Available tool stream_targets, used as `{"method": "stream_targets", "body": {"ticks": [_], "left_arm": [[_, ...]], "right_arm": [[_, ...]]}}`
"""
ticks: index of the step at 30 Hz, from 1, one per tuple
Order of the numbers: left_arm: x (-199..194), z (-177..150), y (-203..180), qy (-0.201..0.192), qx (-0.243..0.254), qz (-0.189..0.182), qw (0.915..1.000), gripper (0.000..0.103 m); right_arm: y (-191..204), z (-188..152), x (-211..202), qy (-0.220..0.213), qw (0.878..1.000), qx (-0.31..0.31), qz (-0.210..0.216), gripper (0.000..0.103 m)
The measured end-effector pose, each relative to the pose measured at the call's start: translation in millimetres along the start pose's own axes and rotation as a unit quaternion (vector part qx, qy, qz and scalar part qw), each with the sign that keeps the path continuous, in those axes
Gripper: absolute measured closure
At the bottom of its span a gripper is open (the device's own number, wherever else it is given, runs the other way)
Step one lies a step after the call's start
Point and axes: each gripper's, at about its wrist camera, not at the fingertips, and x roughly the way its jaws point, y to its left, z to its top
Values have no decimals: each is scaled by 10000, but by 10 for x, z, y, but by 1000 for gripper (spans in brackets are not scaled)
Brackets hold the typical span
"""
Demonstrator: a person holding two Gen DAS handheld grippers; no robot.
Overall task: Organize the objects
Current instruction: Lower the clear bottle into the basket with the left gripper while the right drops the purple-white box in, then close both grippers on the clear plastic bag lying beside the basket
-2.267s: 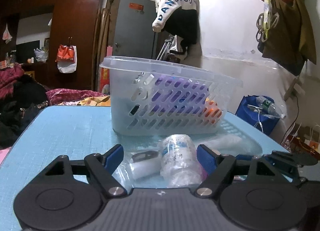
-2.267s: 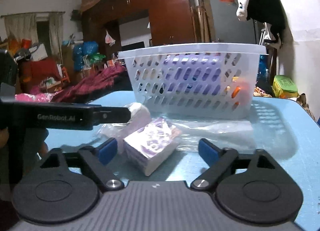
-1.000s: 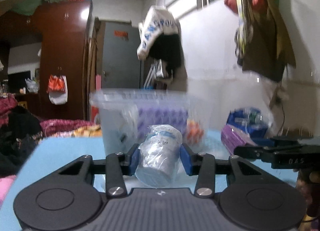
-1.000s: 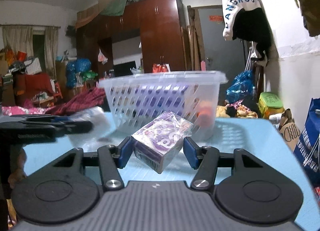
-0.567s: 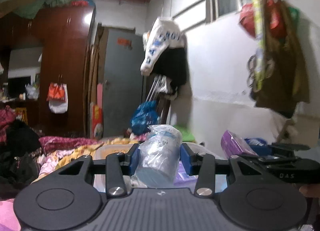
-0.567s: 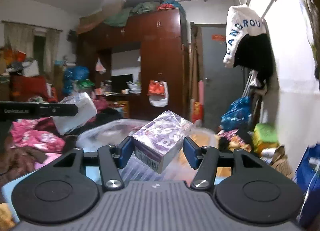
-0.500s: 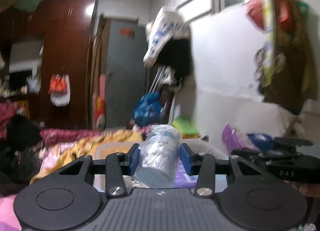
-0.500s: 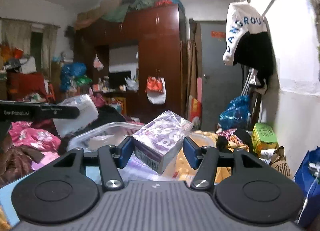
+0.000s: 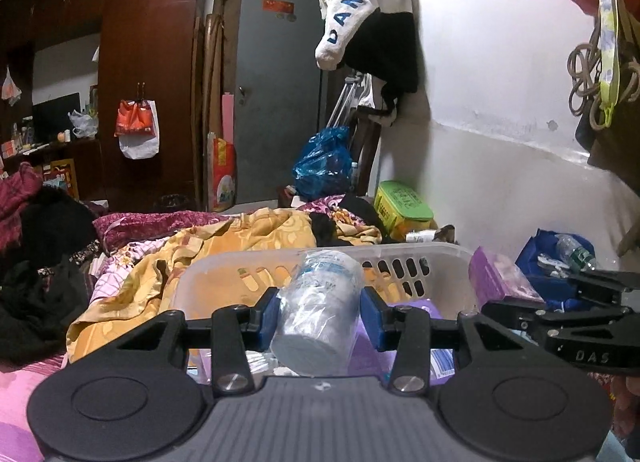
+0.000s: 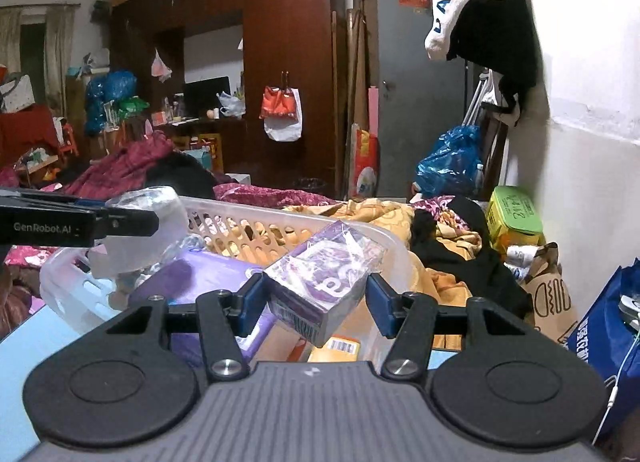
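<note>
My left gripper (image 9: 320, 312) is shut on a plastic-wrapped white roll (image 9: 320, 310), held over the white slotted basket (image 9: 420, 254). In the right wrist view my right gripper (image 10: 316, 302) is shut on a purple wrapped packet (image 10: 320, 282), tilted, above the same basket (image 10: 248, 224). The basket holds a large purple pack (image 10: 200, 282) and other items. Each gripper shows in the other's view: the right one with its purple packet (image 9: 496, 278) at the right, the left one with the roll (image 10: 136, 234) at the left.
The basket stands on a light blue table (image 10: 24, 342). Behind it lie heaped bedding and clothes (image 9: 248, 238), a green box (image 9: 404, 202) and a blue bag (image 9: 324, 162). A white wall (image 9: 500, 142) runs along the right; a dark wardrobe (image 10: 288, 62) stands at the back.
Both grippers rose from the table and moved forward with their items; they now hang over the basket's open top, looking down into it. Their grips did not change.
</note>
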Motion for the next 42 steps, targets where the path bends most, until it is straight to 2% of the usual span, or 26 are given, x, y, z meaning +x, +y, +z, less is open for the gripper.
{"method": "stream_targets", "body": {"ticks": [6, 10, 11, 12, 13, 14, 15, 17, 19, 23, 27, 30, 33, 38, 42], "left_arm": [[109, -1, -52, 138, 7, 58, 9999, 56], [91, -41, -84, 20, 146, 130, 9998, 55], [68, -51, -100, -72, 206, 172, 9996, 52], [37, -62, -112, -169, 234, 252, 9993, 44], [4, -67, -120, -250, 213, 336, 9989, 21], [-43, -73, -125, -333, 194, 330, 9987, 15], [-100, -79, -114, -415, 190, 239, 9987, 15], [-257, -125, -97, -505, 159, 1, 9986, 15], [-461, -218, -79, -606, 173, -12, 9980, 15], [-900, -635, 18, -599, 156, -182, 9979, 15], [-989, -1093, 178, -225, 14, -142, 9996, 15], [-913, -1384, 270, 271, -36, -224, 9994, 15], [-865, -1518, 313, 465, -44, -254, 9986, 15], [-865, -1629, 375, 583, -10, -372, 9976, 15], [-810, -1709, 404, 773, 11, -393, 9962, 15]], "right_arm": [[54, 41, 42, 100, 9998, -97, 118, 45], [76, 38, 46, 113, 9998, -138, 99, 44], [75, 35, 33, 94, 9998, -102, 117, 43], [74, 41, 22, 60, 9999, -106, 84, 37], [66, 56, 23, 45, 9999, -126, 44, 18], [68, 56, -3, -27, 9999, -145, -8, 9], [54, 62, -40, -145, 9998, -158, -51, 0], [30, 52, -150, -306, 9994, -175, -6, 0], [-11, 1, -312, -537, 9985, -101, 8, 0], [-182, -326, -625, -724, 9971, 182, 137, 0], [-263, -773, -646, -181, 9985, 512, 81, 0], [-265, -1015, -599, 114, 9976, 631, 257, 0], [-222, -1141, -519, 397, 9960, 648, 473, 1], [-88, -1168, -449, 547, 9968, 301, 509, 10], [-42, -1179, -379, 751, 9949, 225, 634, 30]]}}
